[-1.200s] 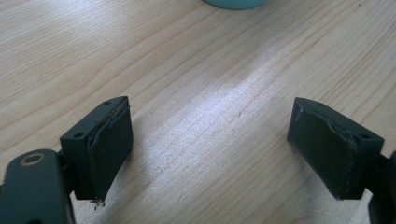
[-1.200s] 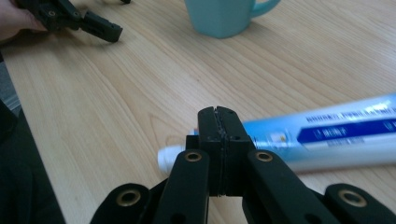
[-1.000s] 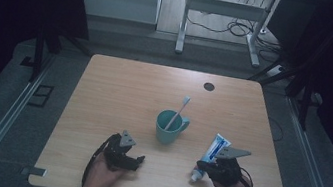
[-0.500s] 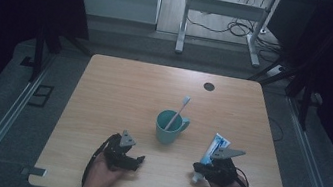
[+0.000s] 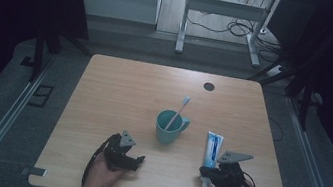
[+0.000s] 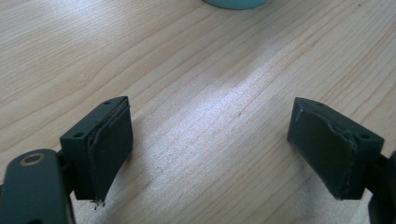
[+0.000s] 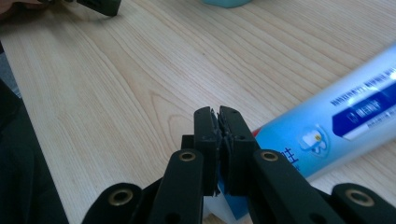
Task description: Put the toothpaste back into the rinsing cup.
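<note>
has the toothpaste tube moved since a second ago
No. In the high view the toothpaste tube lies just right of the mug, as it did then, its near end by the right gripper.

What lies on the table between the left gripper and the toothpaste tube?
In the high view, bare wood lies between the left gripper and the toothpaste tube; the cup stands farther back.

The right gripper [image 7: 219, 122] has its jaws pressed together above the wooden desk [image 7: 116, 93]. A blue-and-white toothpaste tube [image 7: 327, 135] lies just beside the jaws, passing behind them.
</note>
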